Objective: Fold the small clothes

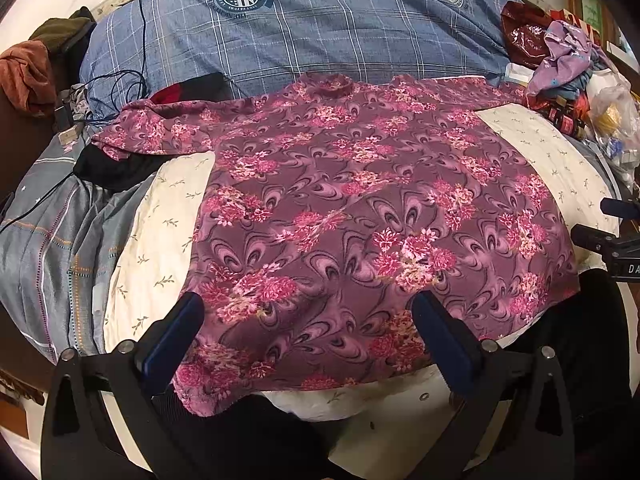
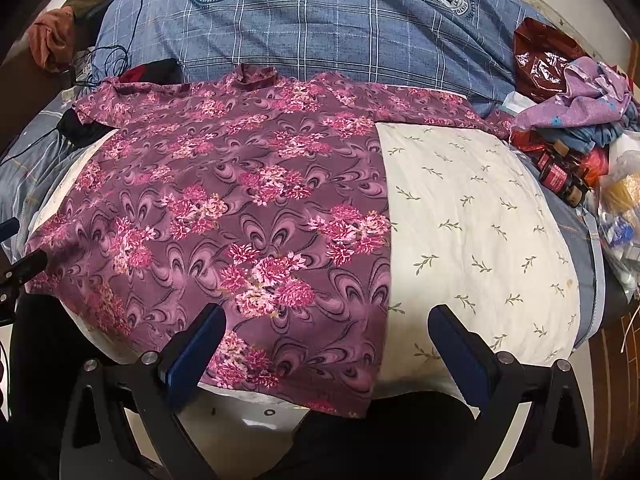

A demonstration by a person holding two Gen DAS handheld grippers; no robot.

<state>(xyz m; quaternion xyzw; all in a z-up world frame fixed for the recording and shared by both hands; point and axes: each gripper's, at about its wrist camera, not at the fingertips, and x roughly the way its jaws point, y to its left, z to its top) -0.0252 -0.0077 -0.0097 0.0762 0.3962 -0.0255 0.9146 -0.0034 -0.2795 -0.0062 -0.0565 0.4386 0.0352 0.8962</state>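
left wrist | left tool (image 1: 306,312) wide open, empty | right tool (image 2: 326,326) same | floral shirt (image 1: 360,200) flat

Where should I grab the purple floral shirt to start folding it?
Pinch the floral shirt at its near hem, coming from the bed's front edge. It lies flat, collar away, and the hem overhangs the cream pillow, so a finger could likely slip under it.

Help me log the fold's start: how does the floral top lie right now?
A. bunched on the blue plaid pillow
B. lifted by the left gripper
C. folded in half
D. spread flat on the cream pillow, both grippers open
D: the floral top lies spread on the cream pillow, with the left gripper and right gripper open and empty.
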